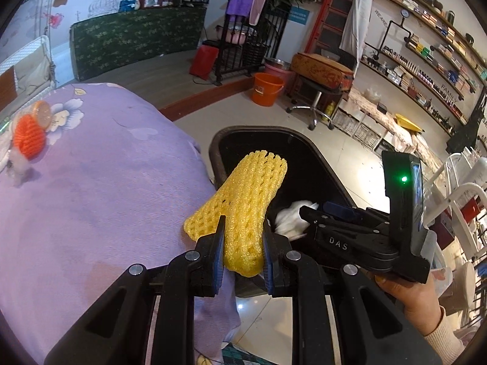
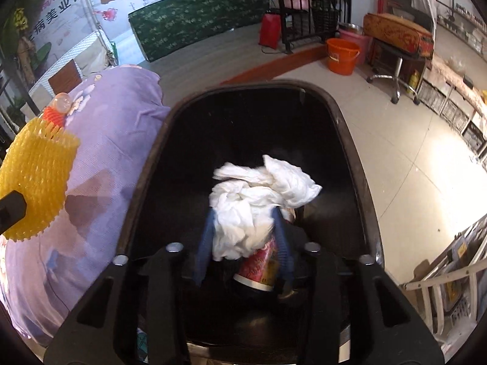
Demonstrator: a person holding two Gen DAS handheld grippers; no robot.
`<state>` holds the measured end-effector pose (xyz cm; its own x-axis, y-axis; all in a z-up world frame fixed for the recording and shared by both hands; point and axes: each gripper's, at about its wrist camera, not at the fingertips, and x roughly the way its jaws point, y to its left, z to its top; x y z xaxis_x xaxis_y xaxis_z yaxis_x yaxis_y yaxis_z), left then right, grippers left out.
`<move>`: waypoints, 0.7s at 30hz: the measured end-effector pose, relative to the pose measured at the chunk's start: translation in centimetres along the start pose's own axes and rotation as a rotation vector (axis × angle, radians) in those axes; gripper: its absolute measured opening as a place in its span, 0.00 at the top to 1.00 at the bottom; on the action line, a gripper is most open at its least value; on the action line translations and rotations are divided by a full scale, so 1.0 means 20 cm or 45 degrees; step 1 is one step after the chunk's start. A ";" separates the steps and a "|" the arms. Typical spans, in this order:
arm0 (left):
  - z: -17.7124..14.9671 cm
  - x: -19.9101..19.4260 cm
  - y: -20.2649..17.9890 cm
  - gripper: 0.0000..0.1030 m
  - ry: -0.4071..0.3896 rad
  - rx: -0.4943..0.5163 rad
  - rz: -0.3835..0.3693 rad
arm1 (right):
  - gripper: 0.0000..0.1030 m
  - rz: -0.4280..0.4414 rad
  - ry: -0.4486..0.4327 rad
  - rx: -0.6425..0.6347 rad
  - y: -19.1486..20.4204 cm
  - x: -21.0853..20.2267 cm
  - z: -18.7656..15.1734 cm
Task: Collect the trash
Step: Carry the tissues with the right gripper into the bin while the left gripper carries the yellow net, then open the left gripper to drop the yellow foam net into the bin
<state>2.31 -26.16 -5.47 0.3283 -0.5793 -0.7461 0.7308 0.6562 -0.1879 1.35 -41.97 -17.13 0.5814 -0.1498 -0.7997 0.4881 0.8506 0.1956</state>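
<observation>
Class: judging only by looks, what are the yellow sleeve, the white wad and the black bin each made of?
Yellow sleeve: foam netting, matte, with open diamond mesh and soft, thick strands.
White wad: probably tissue or thin paper, matte, finely crumpled.
Black bin: likely plastic, smooth and slightly glossy, with a moulded rim.

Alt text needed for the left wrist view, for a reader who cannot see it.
The left gripper is shut on a yellow foam net at the rim of a black trash bin. The right gripper reaches over the bin beside white crumpled tissue. An orange foam net lies on the purple cloth.

Two foam nets (image 1: 243, 210), one bin (image 2: 350, 140), one tissue wad (image 2: 255, 200).
</observation>
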 end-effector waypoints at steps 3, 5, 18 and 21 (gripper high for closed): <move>0.00 0.05 -0.03 0.81 0.035 0.007 -0.019 | 0.53 -0.002 -0.019 0.016 -0.04 -0.01 0.00; 0.01 0.09 -0.06 0.81 0.061 0.010 -0.043 | 0.53 -0.019 -0.056 0.020 -0.06 -0.05 0.01; 0.04 0.29 -0.27 0.81 0.191 0.148 -0.133 | 0.30 -0.133 -0.301 0.138 -0.19 -0.36 0.09; 0.04 0.33 -0.30 0.81 0.209 0.177 -0.132 | 0.30 -0.149 -0.322 0.171 -0.24 -0.39 0.10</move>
<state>0.53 -34.28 -8.77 0.1539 -0.5465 -0.8232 0.8347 0.5177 -0.1876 -4.26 -45.79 -10.69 0.6515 -0.3778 -0.6578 0.6331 0.7485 0.1971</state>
